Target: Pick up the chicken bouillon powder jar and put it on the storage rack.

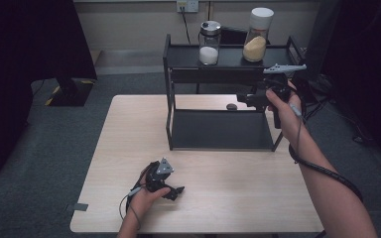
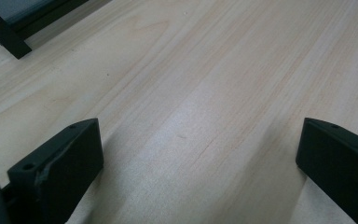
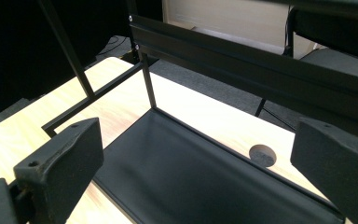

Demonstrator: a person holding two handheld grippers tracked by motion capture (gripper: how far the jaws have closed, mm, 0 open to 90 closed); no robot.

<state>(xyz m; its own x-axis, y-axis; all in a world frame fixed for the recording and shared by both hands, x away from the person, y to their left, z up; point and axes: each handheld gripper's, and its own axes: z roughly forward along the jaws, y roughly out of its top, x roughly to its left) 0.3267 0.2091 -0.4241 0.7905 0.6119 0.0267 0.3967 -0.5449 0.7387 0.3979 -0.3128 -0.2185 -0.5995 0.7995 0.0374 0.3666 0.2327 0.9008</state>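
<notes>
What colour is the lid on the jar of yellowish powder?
White; the lid shows best in the high view, on the shelf's top tier.

No text, label, brand or number can be read anywhere (the two jars (image 1: 210,43) on the shelf (image 1: 228,55) bear none)

We're looking at what reads as a lab or office test room rather than a home: grey carpet tiles (image 1: 39,148) cover the floor, and a plain light-wood desk (image 1: 129,148) stands alone in the middle. On it we've got a bare black two-tier metal rack (image 1: 218,89) with just two jars (image 1: 210,42) on top, laid out like a staged setup. Behind, we see a wall socket (image 1: 187,5) with a cable plugged in and black-and-yellow hazard tape (image 1: 54,91) by a dark stand's base.
</notes>
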